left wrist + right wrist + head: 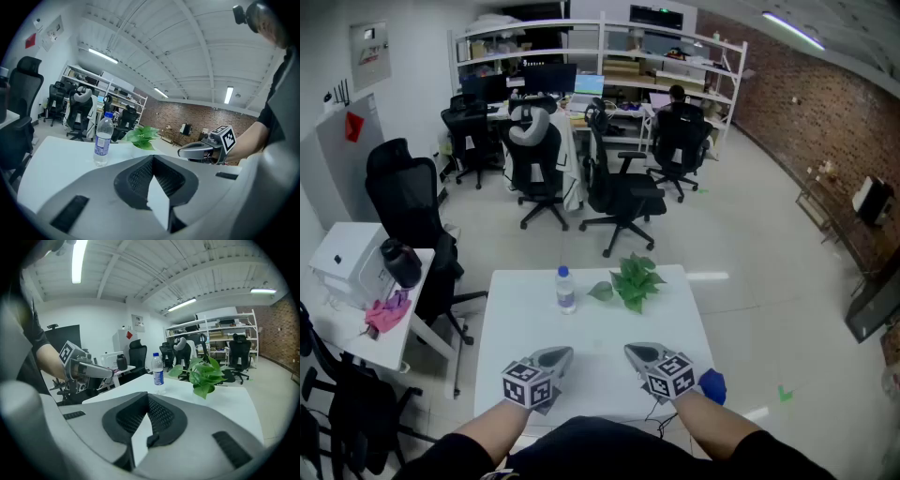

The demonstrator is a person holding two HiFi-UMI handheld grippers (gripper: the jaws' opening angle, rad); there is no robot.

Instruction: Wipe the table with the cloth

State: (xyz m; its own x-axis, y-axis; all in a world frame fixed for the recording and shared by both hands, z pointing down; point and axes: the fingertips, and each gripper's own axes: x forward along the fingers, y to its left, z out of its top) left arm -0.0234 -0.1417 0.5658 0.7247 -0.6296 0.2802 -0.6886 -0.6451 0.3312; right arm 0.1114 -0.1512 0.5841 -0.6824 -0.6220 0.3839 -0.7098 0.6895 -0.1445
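A small blue bundle that looks like the cloth (712,385) lies at the front right edge of the white table (600,333), just right of my right wrist. My left gripper (553,356) hovers over the table's near left part, its jaws shut with nothing between them. My right gripper (639,353) is level with it on the right, also shut and empty. Both point away from me toward the far edge. In the left gripper view the left gripper (154,161) sees the right gripper (201,150) beside it. In the right gripper view the right gripper (147,401) sees the left gripper (89,370).
A water bottle (566,289) stands on the far part of the table, left of a small green plant (633,279). A side table at the left holds a white box (347,262), a black jug and a pink rag (387,314). Office chairs (619,192) stand beyond.
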